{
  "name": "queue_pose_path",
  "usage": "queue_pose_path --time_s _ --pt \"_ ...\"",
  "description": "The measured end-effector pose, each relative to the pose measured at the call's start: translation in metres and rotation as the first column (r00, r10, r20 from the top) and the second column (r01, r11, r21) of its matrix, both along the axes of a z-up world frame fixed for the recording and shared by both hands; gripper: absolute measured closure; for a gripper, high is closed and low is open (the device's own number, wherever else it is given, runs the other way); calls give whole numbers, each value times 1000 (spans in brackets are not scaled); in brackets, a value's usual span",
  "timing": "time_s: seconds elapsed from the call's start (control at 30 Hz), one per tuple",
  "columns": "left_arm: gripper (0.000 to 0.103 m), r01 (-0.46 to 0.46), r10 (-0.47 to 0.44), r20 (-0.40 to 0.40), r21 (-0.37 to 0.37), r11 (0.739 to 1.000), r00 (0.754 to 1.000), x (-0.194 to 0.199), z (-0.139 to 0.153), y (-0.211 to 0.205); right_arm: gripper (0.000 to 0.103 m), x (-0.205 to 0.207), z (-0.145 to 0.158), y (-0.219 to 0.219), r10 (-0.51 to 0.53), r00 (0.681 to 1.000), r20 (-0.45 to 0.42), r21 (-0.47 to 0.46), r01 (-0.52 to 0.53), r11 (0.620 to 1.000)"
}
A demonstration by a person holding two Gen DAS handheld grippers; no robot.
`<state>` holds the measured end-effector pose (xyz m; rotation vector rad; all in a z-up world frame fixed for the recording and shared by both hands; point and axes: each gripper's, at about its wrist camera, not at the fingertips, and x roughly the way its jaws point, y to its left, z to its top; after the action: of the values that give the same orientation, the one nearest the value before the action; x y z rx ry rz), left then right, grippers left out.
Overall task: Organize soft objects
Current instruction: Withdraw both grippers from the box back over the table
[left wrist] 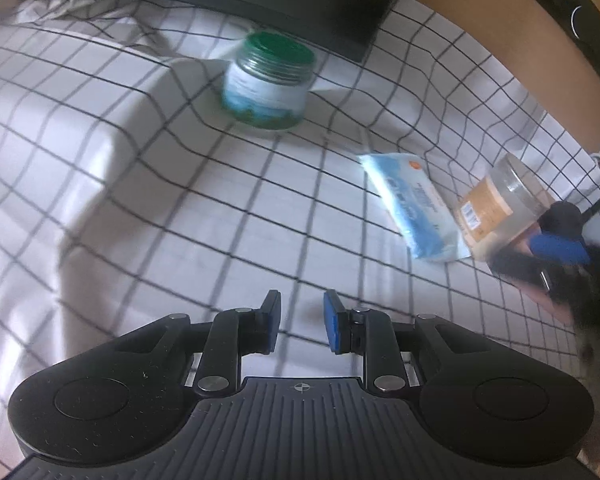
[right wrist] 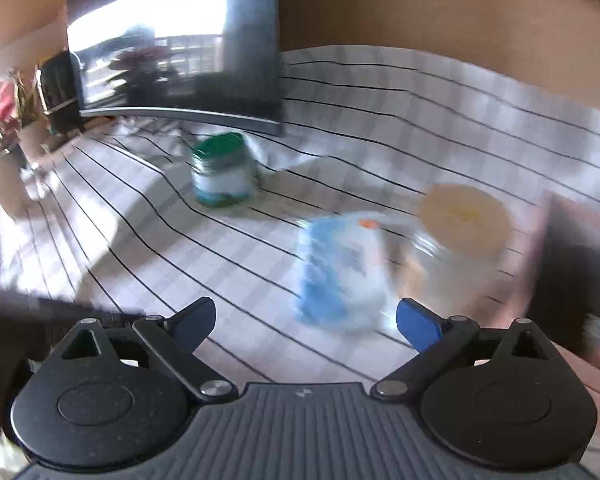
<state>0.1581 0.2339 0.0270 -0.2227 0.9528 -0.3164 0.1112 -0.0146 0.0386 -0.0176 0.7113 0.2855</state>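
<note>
Grid-checked cloth (left wrist: 148, 184) lies wrinkled across your surface. On it, a green-lidded jar (left wrist: 269, 82) stands upright before a dark monitor (right wrist: 172, 40); a soft blue-white packet (left wrist: 414, 208) lies flat just beside a clear plastic jar (left wrist: 500, 208). Your left gripper (left wrist: 302, 320) hangs narrowly parted, grasping nothing; your right gripper (right wrist: 306, 320) gapes wide, empty.

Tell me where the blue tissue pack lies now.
In the left wrist view the blue tissue pack lies flat on the checked cloth, right of centre, beside the clear jar and nearer than the green-lidded jar.
</note>
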Motion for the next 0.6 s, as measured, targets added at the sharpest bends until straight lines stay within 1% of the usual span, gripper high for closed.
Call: queue_pose_path --time_s 0.1,0.17,0.2,0.23,0.3,0.33,0.37,0.43,0.47,0.53,0.6 --pt "77 5 -5 18 0 1000 1000 -3 1 15 5 39 1 31 15 999 -28 -35 -16 999" --pt "77 7 -7 29 -10 1000 1000 -4 3 24 5 71 -2 52 36 998 -53 -112 -42 993" --pt "77 11 -10 36 -13 1000 999 -4 3 28 5 89 -5 59 47 996 -81 -159 -59 985" --pt "77 14 -14 44 -17 1000 999 -5 4 32 5 106 -9 65 44 993 -111 -206 -66 976" --pt "77 17 -16 52 -31 999 999 -7 5 38 5 135 -13 66 8 988 -152 -246 -46 968" --pt "77 16 -14 54 -41 999 998 -8 5 41 5 152 -12 63 -23 984 -175 -229 -18 973" --pt "77 12 -10 55 -47 999 998 -8 5 44 8 166 -12 59 -52 980 -191 -191 15 981" --pt "77 -2 5 54 -55 998 999 -9 6 50 13 185 -13 52 -111 969 -221 -116 87 989" --pt "77 -10 13 50 -54 998 999 -8 5 52 18 192 -15 49 -136 964 -230 -93 117 989" --pt "77 -26 27 40 -41 999 999 -7 5 55 19 202 -24 46 -180 955 -235 -85 164 983" --pt "77 -40 41 36 -20 999 999 -7 5 56 19 206 -33 46 -185 951 -249 -83 170 982"
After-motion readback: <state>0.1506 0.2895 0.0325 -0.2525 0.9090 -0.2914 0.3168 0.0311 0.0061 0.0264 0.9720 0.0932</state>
